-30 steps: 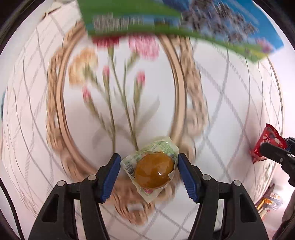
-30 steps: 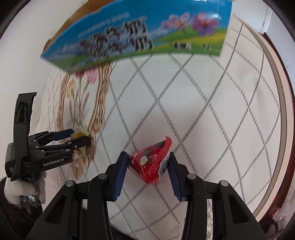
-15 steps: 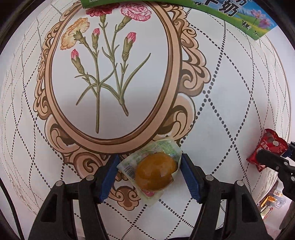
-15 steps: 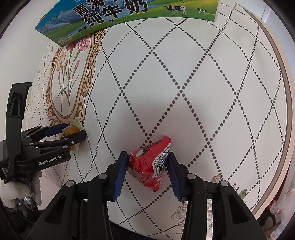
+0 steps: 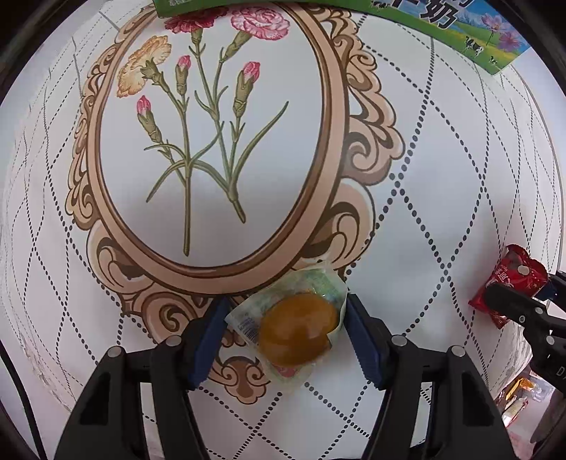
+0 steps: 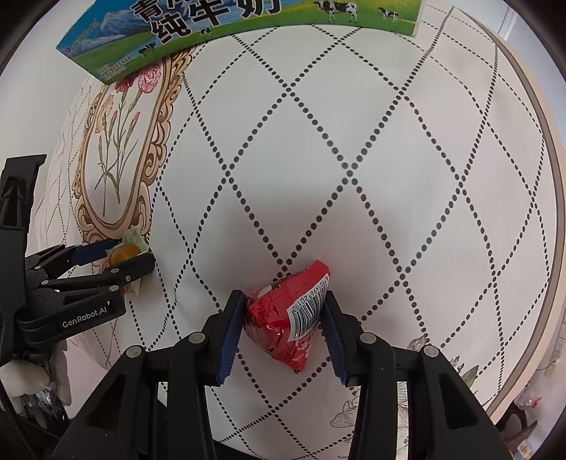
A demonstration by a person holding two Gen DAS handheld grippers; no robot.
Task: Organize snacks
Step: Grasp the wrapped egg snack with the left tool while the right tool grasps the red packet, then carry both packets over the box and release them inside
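Observation:
My left gripper [image 5: 283, 311] is shut on a clear packet with an orange-brown jelly [image 5: 297, 329] and holds it over the tablecloth near the printed flower frame. It also shows in the right wrist view [image 6: 131, 253] at the left. My right gripper [image 6: 283, 318] is shut on a red foil snack packet [image 6: 286, 318] with a barcode label. That packet also shows in the left wrist view [image 5: 509, 279] at the right edge.
A blue and green milk carton box [image 6: 226, 24] lies at the far end of the round table [image 6: 530, 141]; it also shows in the left wrist view [image 5: 460, 24]. The tablecloth has a diamond dot pattern. Some packets lie off the table at lower right [image 5: 520, 389].
Both grippers have drawn back from the milk box toward the near side of the table, each still holding its packet. The box looks smaller and farther.

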